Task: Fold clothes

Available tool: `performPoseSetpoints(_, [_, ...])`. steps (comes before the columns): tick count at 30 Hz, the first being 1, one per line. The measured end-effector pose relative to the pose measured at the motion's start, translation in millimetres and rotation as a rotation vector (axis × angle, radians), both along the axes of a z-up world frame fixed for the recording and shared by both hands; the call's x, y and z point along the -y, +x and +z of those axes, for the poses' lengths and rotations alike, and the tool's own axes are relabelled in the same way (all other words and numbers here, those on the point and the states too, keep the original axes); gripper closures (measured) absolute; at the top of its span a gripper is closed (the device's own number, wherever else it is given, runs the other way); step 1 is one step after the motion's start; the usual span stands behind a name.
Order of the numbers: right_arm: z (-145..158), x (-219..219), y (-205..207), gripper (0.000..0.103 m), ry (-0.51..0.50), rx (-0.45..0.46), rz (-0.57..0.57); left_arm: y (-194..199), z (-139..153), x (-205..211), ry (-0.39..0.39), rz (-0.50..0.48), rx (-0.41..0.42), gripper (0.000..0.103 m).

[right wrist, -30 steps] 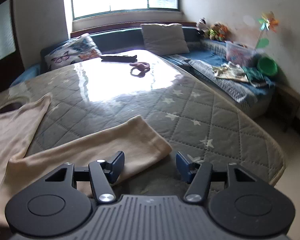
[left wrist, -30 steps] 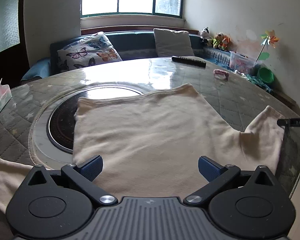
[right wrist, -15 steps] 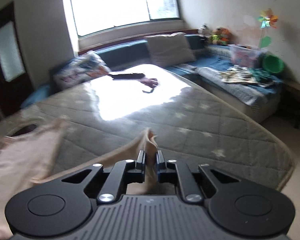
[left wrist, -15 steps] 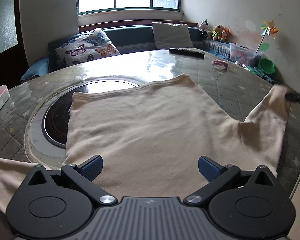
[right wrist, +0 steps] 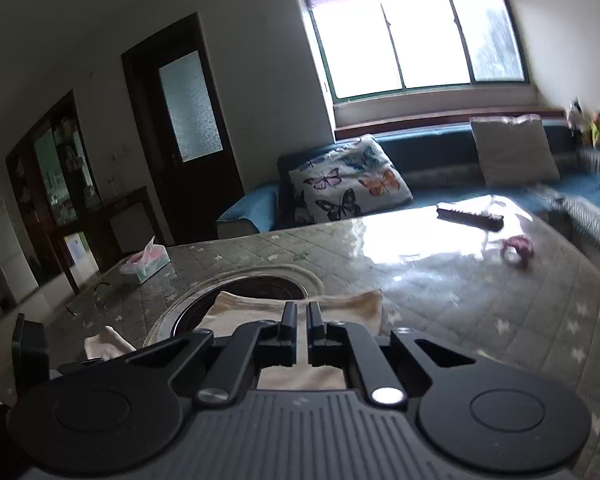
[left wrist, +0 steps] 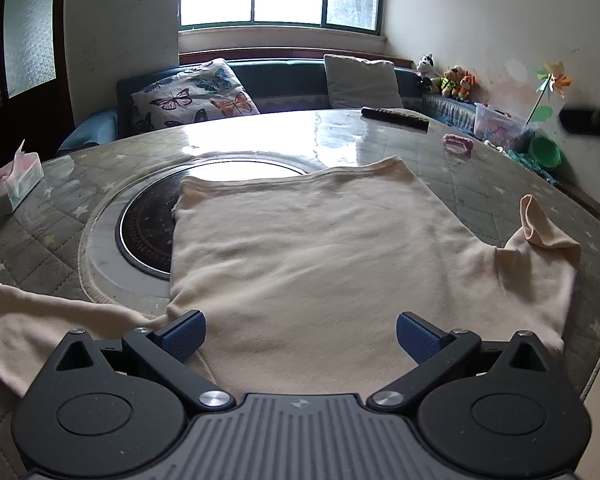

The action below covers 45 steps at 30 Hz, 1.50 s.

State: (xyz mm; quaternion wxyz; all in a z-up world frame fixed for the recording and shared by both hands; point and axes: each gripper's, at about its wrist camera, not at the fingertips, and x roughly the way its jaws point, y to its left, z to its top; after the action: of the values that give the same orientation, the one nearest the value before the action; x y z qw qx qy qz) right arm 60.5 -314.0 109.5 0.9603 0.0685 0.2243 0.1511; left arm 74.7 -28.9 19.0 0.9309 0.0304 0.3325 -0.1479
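Our left gripper (left wrist: 300, 334) hung with its jaws wide above the near edge of the cream shirt (left wrist: 308, 256) spread on the quilted table (left wrist: 500, 184), while our right gripper (right wrist: 302, 330) was pinched narrow, apparently on shirt fabric. We judged the thin pinch might slip, dropping the fold crooked.

I see shirt (left wrist: 312, 256) spread on table (left wrist: 480, 184), partly over round inset (left wrist: 140, 232) at centre-left. Tissue box (left wrist: 10, 188) far left on table. Remote (left wrist: 394, 118) and small ring (left wrist: 456, 144) at far right. Sofa (left wrist: 284, 80) behind table; butterfly pillow (left wrist: 192, 96) left, plain pillow (left wrist: 360, 82) right.
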Motion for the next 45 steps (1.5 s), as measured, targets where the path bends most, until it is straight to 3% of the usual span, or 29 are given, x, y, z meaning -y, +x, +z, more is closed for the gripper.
performPoseSetpoints(6, [-38,13,13,0.088,-0.112,-0.134,-0.131,3,-3,-2,0.005,0.000,-0.012,0.000])
performPoseSetpoints(8, [-52,22,15,0.077,-0.129,-0.174,-0.167,4,-4,0,0.005,-0.004,-0.017,0.000])
performPoseSetpoints(11, [-68,30,15,0.075,-0.208,-0.197,-0.212,7,-6,5,0.009,-0.010,-0.025,0.000])
performPoseSetpoints(14, [-82,33,17,0.061,-0.283,-0.216,-0.215,7,-7,9,0.017,-0.015,-0.029,0.000])
performPoseSetpoints(24, [-116,17,35,0.066,-0.488,-0.180,-0.165,9,-8,18,0.050,-0.010,-0.046,0.000])
performPoseSetpoints(25, [-117,18,36,0.069,-0.480,-0.178,-0.161,10,-8,19,0.052,-0.010,-0.047,0.000])
performPoseSetpoints(27, [-116,20,37,0.088,-0.447,-0.185,-0.156,10,-8,22,0.054,-0.015,-0.047,0.000])
performPoseSetpoints(29, [-112,22,36,0.096,-0.420,-0.180,-0.155,10,-8,25,0.058,-0.022,-0.049,0.000])
performPoseSetpoints(32, [-102,26,30,0.098,-0.368,-0.159,-0.167,11,-9,30,0.069,-0.030,-0.051,0.000])
performPoseSetpoints(37, [-58,42,15,0.099,-0.175,-0.111,-0.166,13,-10,30,0.074,-0.028,-0.052,0.000])
performPoseSetpoints(45, [15,33,-7,0.099,0.074,0.003,-0.022,10,-8,19,0.059,-0.007,-0.041,0.000])
